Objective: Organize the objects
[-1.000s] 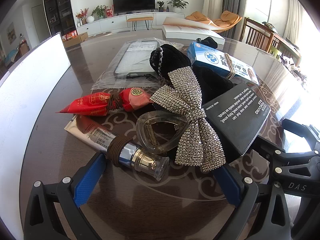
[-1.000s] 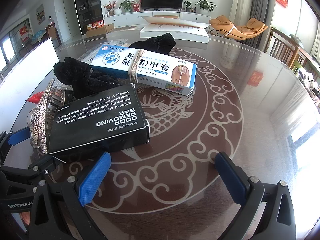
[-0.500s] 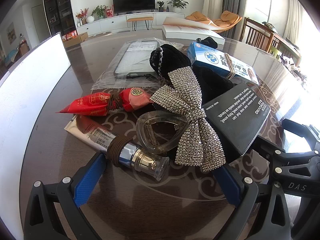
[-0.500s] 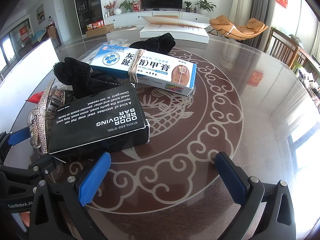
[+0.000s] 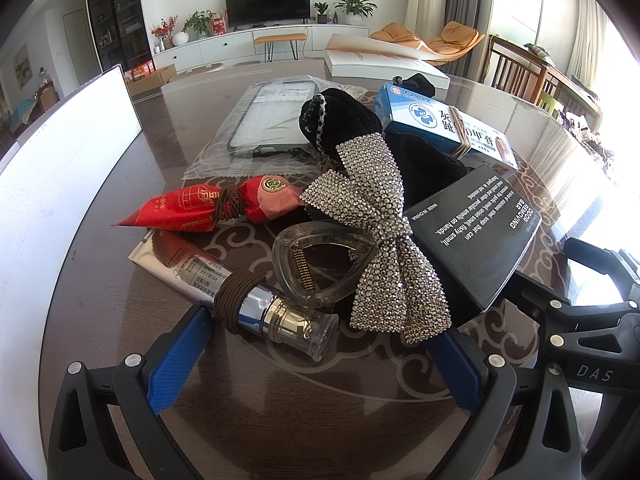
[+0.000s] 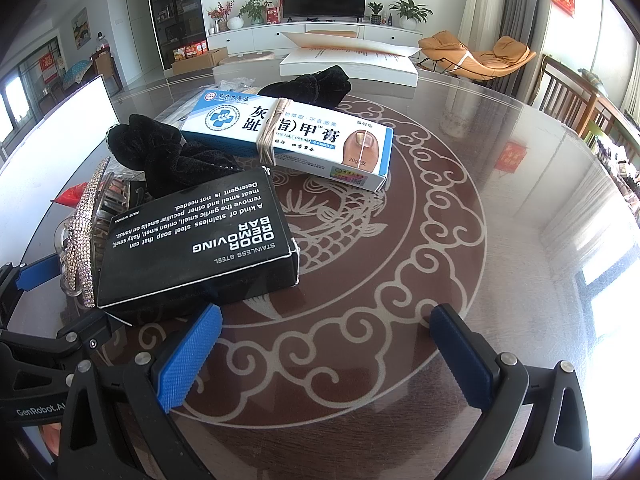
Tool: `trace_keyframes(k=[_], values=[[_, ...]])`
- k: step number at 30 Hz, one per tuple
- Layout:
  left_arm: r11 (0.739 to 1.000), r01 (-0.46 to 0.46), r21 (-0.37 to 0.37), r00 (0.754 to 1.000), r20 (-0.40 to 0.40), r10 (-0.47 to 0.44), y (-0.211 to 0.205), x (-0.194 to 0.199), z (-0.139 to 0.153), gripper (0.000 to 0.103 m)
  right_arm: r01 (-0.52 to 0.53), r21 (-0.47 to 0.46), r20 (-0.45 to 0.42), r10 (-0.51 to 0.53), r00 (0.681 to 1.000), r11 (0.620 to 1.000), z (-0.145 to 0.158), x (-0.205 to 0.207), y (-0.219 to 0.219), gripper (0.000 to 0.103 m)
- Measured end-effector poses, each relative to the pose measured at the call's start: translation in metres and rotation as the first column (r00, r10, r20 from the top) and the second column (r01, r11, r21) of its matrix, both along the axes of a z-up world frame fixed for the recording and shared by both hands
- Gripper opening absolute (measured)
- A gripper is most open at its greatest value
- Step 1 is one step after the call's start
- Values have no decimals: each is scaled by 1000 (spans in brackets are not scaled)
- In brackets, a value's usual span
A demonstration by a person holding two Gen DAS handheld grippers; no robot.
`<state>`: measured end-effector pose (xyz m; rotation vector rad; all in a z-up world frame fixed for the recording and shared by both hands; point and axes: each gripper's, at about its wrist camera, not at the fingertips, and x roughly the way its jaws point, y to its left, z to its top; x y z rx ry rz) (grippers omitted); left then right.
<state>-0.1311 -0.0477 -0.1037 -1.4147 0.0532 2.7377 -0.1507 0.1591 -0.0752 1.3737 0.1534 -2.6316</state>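
Note:
A pile lies on the glass table [image 6: 460,200]. In the left wrist view I see a cream tube [image 5: 240,300] with a brown hair tie, a clear hair claw [image 5: 316,264], a rhinestone bow [image 5: 380,236], a red packet [image 5: 216,204], a black scrunchie [image 5: 340,120], a black soap box [image 5: 476,232] and a blue nail cream box [image 5: 444,128]. My left gripper [image 5: 320,360] is open, just short of the tube and bow. My right gripper [image 6: 324,352] is open and empty, its left finger close to the black soap box [image 6: 196,240]. The blue box [image 6: 288,136] lies beyond.
A bagged phone case [image 5: 272,120] lies behind the pile. A white board [image 5: 60,168] stands at the left table edge. A white open box [image 6: 352,60] sits at the far edge, a black cloth [image 6: 316,84] before it. The right gripper's body [image 5: 580,320] shows right of the pile.

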Motion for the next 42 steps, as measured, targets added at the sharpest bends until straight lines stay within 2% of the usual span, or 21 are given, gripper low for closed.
trace_keyframes(k=[42], values=[[1000,-3,0,1000,0,3,0,1,0,103,0,0,0,0,1000,1000,0,0,0,103]])
